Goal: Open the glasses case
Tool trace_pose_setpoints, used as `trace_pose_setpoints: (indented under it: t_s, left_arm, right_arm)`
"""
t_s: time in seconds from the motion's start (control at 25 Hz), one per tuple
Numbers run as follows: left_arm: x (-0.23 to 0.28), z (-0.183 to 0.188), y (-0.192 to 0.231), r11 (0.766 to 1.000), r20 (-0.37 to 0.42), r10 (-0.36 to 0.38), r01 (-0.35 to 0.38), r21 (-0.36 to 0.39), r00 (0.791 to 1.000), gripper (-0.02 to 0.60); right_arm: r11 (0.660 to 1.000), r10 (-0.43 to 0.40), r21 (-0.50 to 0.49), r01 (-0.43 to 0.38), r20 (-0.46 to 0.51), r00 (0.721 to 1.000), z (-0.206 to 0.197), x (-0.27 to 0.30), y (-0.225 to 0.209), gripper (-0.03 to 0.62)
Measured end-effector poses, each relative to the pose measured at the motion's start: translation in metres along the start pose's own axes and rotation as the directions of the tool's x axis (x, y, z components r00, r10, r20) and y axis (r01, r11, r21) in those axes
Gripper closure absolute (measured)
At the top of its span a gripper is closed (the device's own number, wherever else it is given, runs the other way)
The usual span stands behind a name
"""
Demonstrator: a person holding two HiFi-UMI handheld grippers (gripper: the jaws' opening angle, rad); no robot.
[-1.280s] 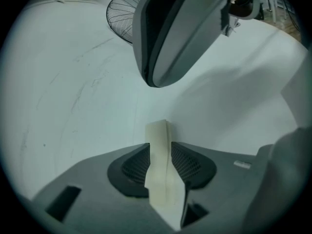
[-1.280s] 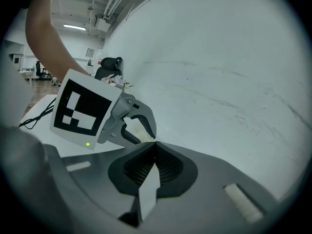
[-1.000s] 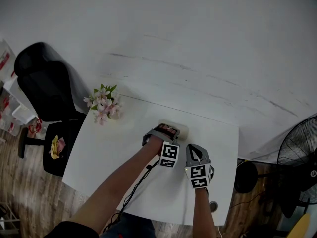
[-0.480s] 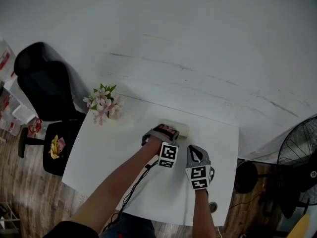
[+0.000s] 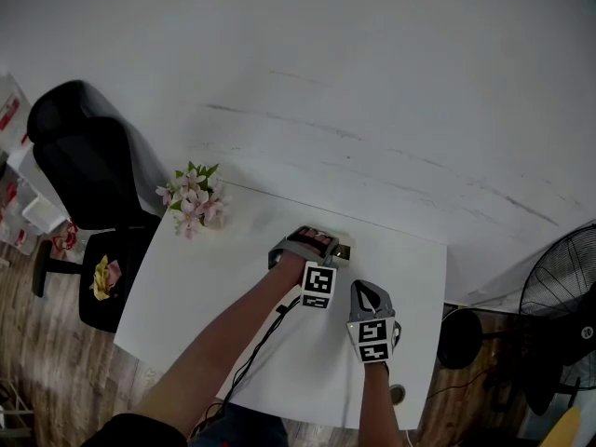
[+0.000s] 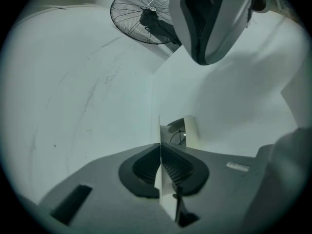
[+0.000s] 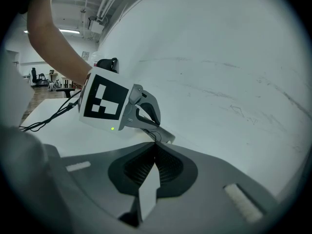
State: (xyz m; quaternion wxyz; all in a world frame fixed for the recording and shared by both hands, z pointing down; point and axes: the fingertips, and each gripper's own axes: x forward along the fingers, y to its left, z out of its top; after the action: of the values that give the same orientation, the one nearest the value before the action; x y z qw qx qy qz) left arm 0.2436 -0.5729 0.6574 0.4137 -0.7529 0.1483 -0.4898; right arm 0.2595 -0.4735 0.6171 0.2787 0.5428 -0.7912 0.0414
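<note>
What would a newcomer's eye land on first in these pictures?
The grey left gripper pinching the thin lid edge of a pale cream glasses case mid-table on the white table, with the grey right gripper shut just beside it. Then the pink flower bunch at the table's far-left corner, the black office chair on the left and the black floor fan on the right.

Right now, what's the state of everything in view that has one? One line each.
glasses case, partly open, inside showing.
case flap, raised off the body, on edge.
left claw, shut on the case flap.
right claw, shut, nothing between its pads.
fan, standing on the floor, blades appear still.
</note>
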Motion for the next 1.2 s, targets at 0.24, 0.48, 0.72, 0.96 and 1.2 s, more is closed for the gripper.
trace_pose_setpoints:
  t_s: [0.24,0.48,0.72,0.96,1.2]
  left_arm:
    - [0.009,-0.003,0.013,0.999,-0.015,0.028,-0.028,-0.017,0.999,0.563]
    - [0.021,-0.008,0.024,0.998,-0.034,0.031,-0.033,-0.047,0.999,0.56]
    - [0.028,-0.011,0.028,0.998,-0.039,0.025,-0.027,-0.05,0.999,0.555]
    - [0.029,-0.01,0.031,0.998,-0.026,0.022,-0.024,-0.056,0.999,0.555]
    - [0.005,-0.005,0.039,0.977,0.042,0.052,-0.042,-0.207,0.998,0.554]
  right_arm:
    - [1.0,-0.01,0.024,0.01,-0.007,1.0,-0.006,-0.006,-0.004,0.58]
    - [0.999,-0.018,0.042,0.019,-0.018,1.0,-0.012,-0.01,-0.004,0.58]
    - [0.997,-0.036,0.064,0.037,-0.017,0.999,-0.014,-0.015,-0.007,0.58]
    - [0.996,-0.046,0.069,0.047,-0.018,0.999,-0.014,-0.019,-0.009,0.58]
    - [0.995,-0.059,0.082,0.059,-0.01,0.998,-0.009,-0.021,-0.01,0.58]
